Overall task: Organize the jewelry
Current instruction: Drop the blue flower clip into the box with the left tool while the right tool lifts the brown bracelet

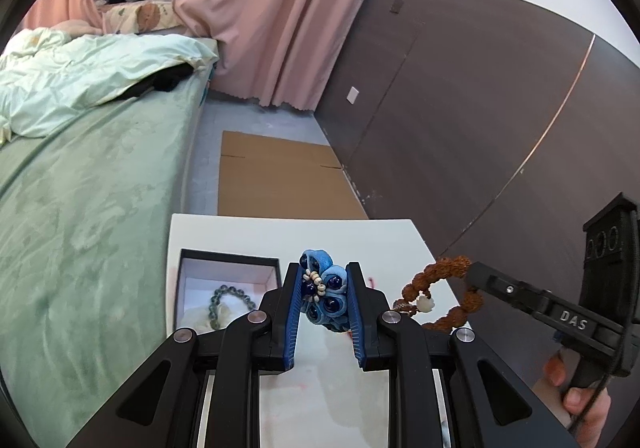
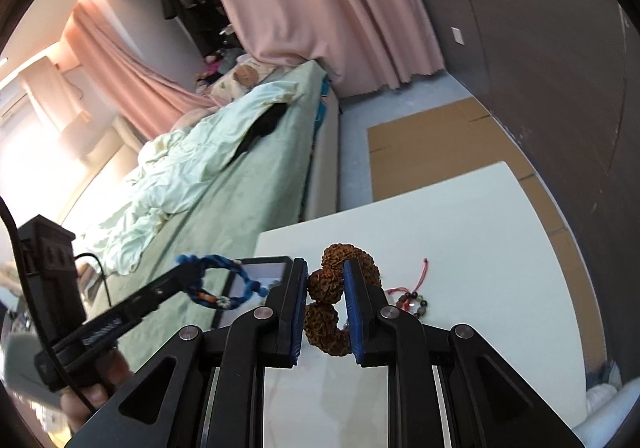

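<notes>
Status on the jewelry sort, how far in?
Done: green bead bracelet lies in the black box. In hand: left gripper holds the blue flower bracelet; right gripper holds the brown seed bracelet. Left: small beaded bracelet on the white table.

green bed (image 1: 92,184), pink curtain (image 1: 280,8), flattened cardboard (image 1: 276,184)
</notes>
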Tool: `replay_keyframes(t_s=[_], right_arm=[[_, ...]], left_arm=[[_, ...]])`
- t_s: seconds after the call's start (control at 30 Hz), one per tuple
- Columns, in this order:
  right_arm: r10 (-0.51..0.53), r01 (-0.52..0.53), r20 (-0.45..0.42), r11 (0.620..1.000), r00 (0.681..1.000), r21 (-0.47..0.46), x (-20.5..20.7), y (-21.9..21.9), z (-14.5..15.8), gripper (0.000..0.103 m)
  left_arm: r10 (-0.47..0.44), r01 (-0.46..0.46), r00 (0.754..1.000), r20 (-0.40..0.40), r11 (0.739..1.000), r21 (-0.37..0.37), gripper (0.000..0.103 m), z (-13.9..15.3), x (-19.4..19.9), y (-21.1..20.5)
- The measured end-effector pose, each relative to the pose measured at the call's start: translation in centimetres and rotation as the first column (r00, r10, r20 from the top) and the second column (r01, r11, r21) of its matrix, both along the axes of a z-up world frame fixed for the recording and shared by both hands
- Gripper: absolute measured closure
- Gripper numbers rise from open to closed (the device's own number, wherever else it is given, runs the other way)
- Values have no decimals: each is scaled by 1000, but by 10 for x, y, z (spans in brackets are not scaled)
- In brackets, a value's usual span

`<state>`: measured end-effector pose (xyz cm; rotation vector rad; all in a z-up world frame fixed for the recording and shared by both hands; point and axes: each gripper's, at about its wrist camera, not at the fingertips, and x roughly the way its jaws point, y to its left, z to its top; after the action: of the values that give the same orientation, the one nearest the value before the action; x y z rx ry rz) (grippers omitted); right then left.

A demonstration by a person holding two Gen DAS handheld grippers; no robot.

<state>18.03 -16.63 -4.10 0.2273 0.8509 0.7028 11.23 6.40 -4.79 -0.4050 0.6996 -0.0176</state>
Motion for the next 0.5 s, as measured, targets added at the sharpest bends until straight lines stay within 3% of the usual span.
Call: replay_keyframes(t_s=[0.5], right_arm=[[35,-40,98,998,995,50,-6,22,57,83]], left_arm=[[57,-56,998,18,998,-20,80,6,-15,28]])
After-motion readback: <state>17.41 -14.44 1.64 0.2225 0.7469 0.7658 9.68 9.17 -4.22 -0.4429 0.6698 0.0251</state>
